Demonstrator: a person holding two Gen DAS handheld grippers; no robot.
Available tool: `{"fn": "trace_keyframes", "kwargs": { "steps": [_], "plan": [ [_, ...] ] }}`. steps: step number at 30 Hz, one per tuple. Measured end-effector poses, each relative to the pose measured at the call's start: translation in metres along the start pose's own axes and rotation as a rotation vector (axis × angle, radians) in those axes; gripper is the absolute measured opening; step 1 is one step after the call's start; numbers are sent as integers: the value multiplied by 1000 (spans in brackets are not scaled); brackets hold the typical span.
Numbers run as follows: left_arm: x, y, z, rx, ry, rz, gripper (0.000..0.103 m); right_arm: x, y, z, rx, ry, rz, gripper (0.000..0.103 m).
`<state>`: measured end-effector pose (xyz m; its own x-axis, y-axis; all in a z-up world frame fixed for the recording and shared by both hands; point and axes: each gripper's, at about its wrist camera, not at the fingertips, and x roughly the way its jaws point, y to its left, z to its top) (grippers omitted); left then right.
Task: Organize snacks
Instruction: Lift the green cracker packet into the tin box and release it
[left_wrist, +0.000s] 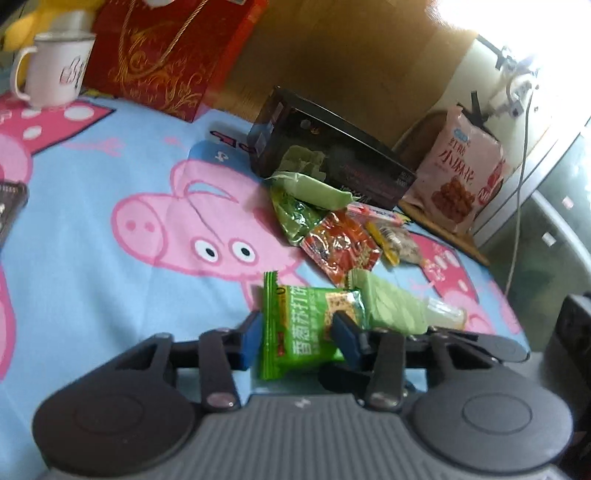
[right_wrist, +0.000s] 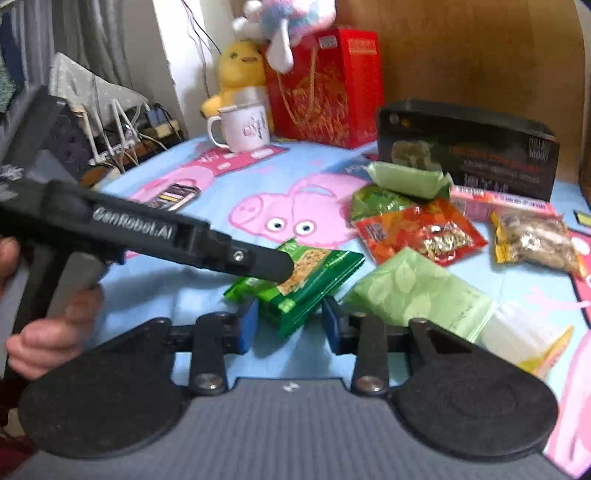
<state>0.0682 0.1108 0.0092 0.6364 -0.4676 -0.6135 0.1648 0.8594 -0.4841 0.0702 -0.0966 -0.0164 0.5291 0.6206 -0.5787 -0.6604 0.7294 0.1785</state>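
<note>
Left claw (left_wrist: 295, 328): clenched on the green cracker pack (left_wrist: 295, 332), lower centre of the left view.
Right claw (right_wrist: 288, 325): released; pads flank the same pack (right_wrist: 314, 280) without pressing it.
Obstruction: left claw's arm crosses the right view from the left edge, covering part of the pack.
Surface: pig-print blue cloth (left_wrist: 110, 166).
Nearby: black box (right_wrist: 469, 147), upper right; red gift bag (right_wrist: 328, 88); mug (right_wrist: 243, 125).
Count: pale-green packets (right_wrist: 417, 291), two; red packet (right_wrist: 421, 232), one.
</note>
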Motion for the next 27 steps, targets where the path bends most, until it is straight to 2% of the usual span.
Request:
{"fn": "trace_keyframes", "kwargs": {
  "steps": [3,8,14,18,20,22,24,25,27],
  "plan": [
    [-3,3,12,-38,2,-38,36,-3,2,3,-10,-14,-7,39],
    [-4,-19,51,37,-69,-38,36,-15,-7,24,-23,-90,-34,39],
    [25,-53,122,89,-156,-28,36,-23,-53,87,26,-167,-70,39],
    [58,-71,163,95,-194,-5,36,-15,-93,128,90,-176,-100,39],
    [76,-76,177,98,-209,26,40,-8,-108,141,115,-175,-128,43],
    [94,-79,183,106,-205,64,44,4,-123,148,118,-159,-168,53],
    [100,-78,180,122,-180,100,44,8,-133,148,110,-141,-243,52],
    [92,-73,174,126,-197,85,44,2,-136,146,110,-149,-267,52],
    [69,-59,157,139,-248,50,48,-26,-150,133,166,-229,-236,52]
  ]
}}
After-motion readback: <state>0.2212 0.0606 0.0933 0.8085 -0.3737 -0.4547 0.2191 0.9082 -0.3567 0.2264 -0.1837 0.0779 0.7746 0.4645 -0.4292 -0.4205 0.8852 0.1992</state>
